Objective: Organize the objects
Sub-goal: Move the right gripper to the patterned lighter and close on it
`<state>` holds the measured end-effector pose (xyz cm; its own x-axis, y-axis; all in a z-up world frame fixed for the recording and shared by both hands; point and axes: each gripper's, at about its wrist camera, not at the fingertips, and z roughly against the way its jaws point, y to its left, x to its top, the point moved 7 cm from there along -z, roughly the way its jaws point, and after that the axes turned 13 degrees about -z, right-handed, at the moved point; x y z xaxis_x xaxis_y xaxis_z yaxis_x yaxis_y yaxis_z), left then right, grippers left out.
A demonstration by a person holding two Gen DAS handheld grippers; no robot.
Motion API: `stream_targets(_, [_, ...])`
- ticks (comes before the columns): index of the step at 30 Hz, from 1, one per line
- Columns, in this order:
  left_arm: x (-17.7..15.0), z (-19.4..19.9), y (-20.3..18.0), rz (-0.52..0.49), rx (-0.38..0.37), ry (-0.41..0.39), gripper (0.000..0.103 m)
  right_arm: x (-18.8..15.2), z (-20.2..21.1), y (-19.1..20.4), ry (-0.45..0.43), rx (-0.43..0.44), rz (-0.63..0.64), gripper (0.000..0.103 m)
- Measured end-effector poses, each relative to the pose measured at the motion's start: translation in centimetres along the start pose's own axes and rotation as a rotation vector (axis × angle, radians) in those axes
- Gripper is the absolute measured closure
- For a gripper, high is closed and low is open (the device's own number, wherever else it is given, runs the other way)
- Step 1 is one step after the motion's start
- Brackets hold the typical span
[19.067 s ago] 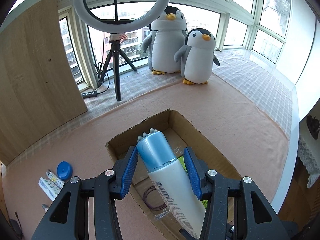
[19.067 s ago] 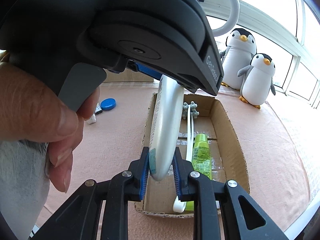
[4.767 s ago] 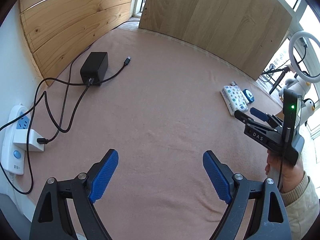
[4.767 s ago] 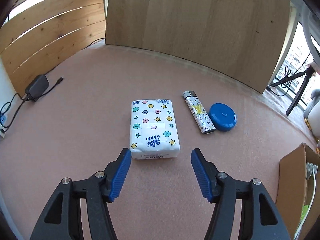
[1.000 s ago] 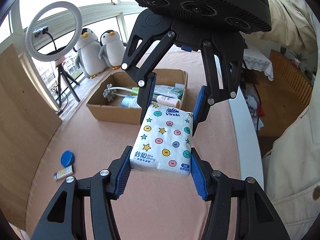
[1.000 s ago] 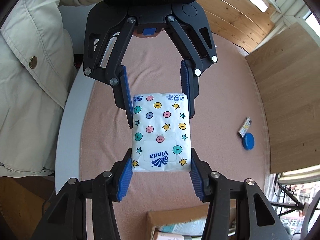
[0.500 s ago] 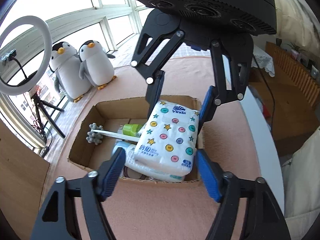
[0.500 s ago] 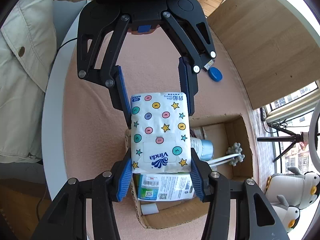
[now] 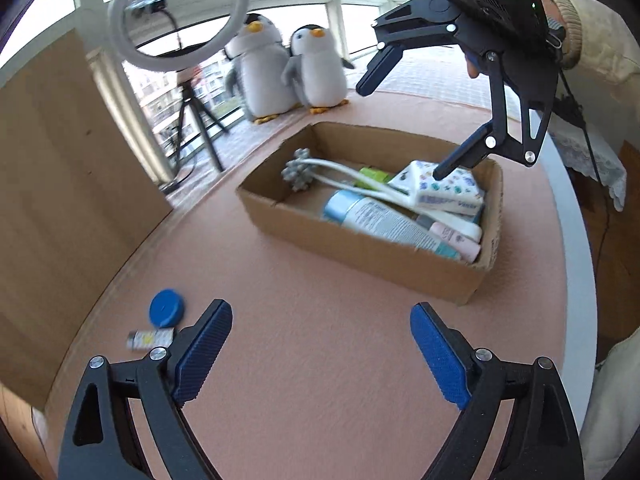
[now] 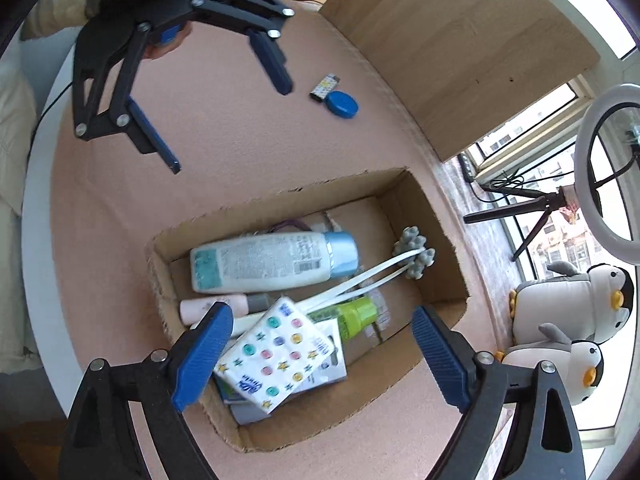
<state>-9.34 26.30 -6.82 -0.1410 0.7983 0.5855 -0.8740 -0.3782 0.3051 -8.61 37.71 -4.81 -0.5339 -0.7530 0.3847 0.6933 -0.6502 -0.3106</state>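
Observation:
The star-and-dot tissue pack [image 10: 276, 352] lies tilted in the near end of the cardboard box [image 10: 424, 208], on top of other items. My right gripper [image 10: 320, 354] hangs just above it, jaws opening, pads clear of the pack. Over the pink mat in front of the box, my left gripper [image 9: 320, 346] is also opening and holds nothing. Each gripper shows in the other's view: right gripper [image 9: 400, 132], left gripper [image 10: 230, 128]. A blue round lid [image 9: 166, 308] and a patterned lighter [image 9: 150, 338] lie on the mat to the left.
The box also holds a white bottle with a blue cap [image 10: 272, 262], a pink tube [image 10: 212, 306], a green tube [image 10: 356, 312] and a white massager [image 10: 414, 258]. Two plush penguins [image 9: 288, 72], a ring light on a tripod [image 9: 176, 20] and a wooden board [image 9: 60, 160] stand behind. The table's white edge [image 9: 576, 240] runs at right.
Both grippers let go of the tissue pack, which dropped into the box. Their jaws spread wide. My left gripper pulled back from the box to over the mat.

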Motion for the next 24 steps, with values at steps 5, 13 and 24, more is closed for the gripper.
stream_targets(5, [-7.1, 4.1, 3.7, 0.201, 0.132, 0.067, 0.010, 6.8, -1.2, -0.2, -0.030, -0.028, -0.120, 0.011])
stream_targets(13, [-18.1, 11.4, 6.2, 0.575, 0.255, 0.091, 0.007, 18.9, -7.9, 5.1, 0.008, 0.068, -0.177, 0.011])
stream_targets(24, [-26.4, 16.0, 4.1, 0.721, 0.304, 0.101, 0.006, 22.6, -19.9, 5.4, 0.168, 0.049, -0.331, 0.035])
